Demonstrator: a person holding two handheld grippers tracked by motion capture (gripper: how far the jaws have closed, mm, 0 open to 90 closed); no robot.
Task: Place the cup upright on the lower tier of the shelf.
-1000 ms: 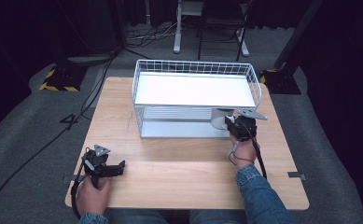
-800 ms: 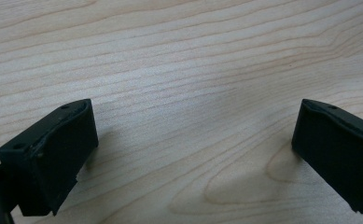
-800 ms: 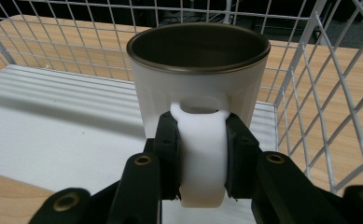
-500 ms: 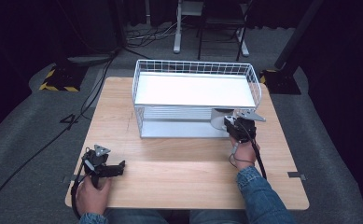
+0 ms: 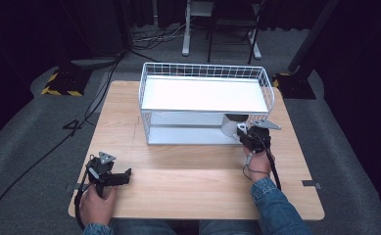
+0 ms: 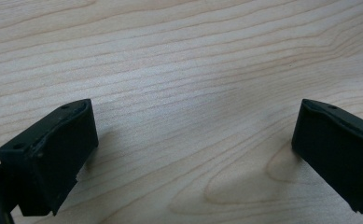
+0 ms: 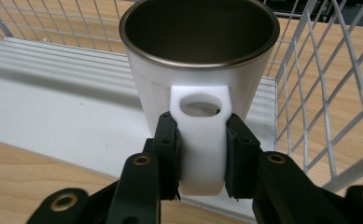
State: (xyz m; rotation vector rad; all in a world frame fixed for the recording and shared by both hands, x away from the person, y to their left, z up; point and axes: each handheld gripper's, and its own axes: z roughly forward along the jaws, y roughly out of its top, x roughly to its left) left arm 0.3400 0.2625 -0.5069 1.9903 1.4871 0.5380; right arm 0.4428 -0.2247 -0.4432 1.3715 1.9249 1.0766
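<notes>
A white mug (image 7: pixel 200 60) with a dark metal inside stands at the right end of the lower shelf of a white wire rack (image 5: pixel 205 73). My right gripper (image 7: pixel 201 158) is shut on the mug's white handle (image 7: pixel 202 140), jaws pressed on both of its sides. In the high view the mug (image 5: pixel 232 125) sits under the rack's top shelf, with the right gripper (image 5: pixel 249 136) just in front of it. My left gripper (image 5: pixel 113 176) rests near the table's front left corner, held by a hand. Its jaws stand wide apart over bare wood (image 6: pixel 188 93), nothing between them.
The rack has a white top tray (image 5: pixel 205 95) and a ribbed lower shelf (image 7: pixel 53 93); wire walls (image 7: pixel 319 84) close in on the mug's right. The wooden table (image 5: pixel 193 181) has free room in front of the rack. Cables and stands lie on the floor beyond.
The right gripper and the mug have shifted slightly forward at the rack's right end. The left gripper has not moved.
</notes>
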